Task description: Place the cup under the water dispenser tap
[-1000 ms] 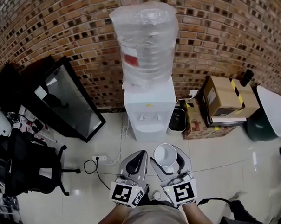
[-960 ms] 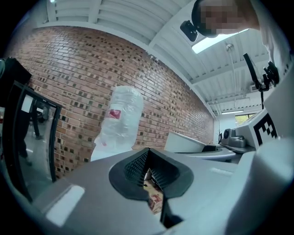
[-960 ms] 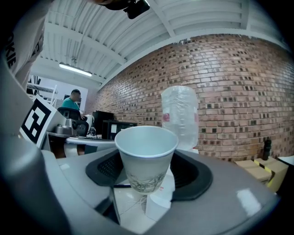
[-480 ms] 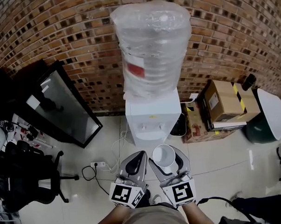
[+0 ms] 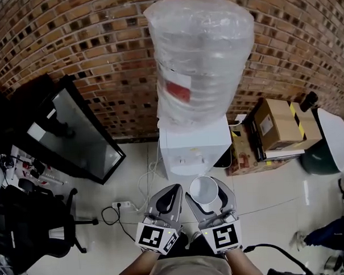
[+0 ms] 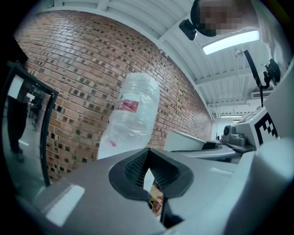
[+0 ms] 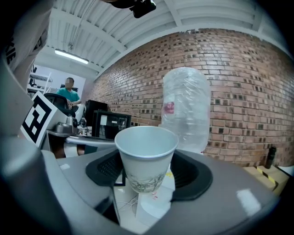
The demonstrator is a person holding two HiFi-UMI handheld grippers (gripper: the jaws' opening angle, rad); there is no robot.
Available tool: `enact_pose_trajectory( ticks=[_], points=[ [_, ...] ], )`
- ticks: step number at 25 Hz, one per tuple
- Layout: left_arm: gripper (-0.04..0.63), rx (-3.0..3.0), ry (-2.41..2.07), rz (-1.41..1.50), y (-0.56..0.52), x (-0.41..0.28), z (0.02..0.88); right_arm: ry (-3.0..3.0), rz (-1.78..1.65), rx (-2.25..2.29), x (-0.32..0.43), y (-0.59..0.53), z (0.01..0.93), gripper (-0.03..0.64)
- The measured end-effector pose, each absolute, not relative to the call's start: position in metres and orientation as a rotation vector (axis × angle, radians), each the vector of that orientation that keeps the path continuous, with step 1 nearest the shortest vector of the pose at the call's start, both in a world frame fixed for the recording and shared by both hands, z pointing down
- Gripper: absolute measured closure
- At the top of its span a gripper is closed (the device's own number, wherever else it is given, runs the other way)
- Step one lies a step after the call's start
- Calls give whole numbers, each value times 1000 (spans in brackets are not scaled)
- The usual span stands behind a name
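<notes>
- Cup (image 7: 146, 158) of white paper stands upright between the jaws of the right gripper (image 7: 147, 167). Its inside looks empty and white.
- A dark, sketch-like print runs round the lower part of the cup. I cannot read any word in it.
- In the head view the cup (image 5: 204, 189) is in front of the water dispenser (image 5: 194, 153). It is near the white front of the dispenser but apart from it, and not under a tap.
- On top of the dispenser sits a big clear bottle (image 5: 199, 53), wrapped in thin plastic film. How much water is inside I cannot tell.
- The right gripper (image 5: 207, 190) has its jaws spread wide, and the black pads press on both sides of the cup, so it pinches the cup.
- The left gripper (image 6: 147, 172) holds nothing. Its jaws are pressed together at the tips, with only a thin slit lower down.
- In the head view the left gripper (image 5: 166, 198) is just beside the right one, on its left, and both point toward the dispenser.
- The bottle has a red label (image 5: 178, 89) on its side. The writing on it is too small to read in any view.
- A cardboard box (image 5: 279, 123) with yellow and black tape stands on the floor to the right of the dispenser. Its white sticker is not readable.
- Each gripper carries a cube with a black and white square marker, and no letters show on these.
</notes>
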State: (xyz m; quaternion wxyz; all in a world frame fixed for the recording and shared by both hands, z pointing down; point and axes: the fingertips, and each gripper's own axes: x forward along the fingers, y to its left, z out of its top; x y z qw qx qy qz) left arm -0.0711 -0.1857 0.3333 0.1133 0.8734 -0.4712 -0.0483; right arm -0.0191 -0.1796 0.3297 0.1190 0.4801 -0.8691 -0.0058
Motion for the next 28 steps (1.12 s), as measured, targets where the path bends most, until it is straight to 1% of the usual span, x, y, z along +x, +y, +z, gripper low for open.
enact_pose_trajectory(
  ticks=[7,17,28],
  points=[
    [603,2565,-1372,-134,-204,-72,352,-2534,-16,1414,-20,-200,352,295],
    [603,2527,-1432,-104,-233,-56,410,-2542,28,1409,-8,-234,415,295],
    [603,2499,-1467,-78,-249,-40,516,-2523,58,1402,16,-255,525,295]
  ],
)
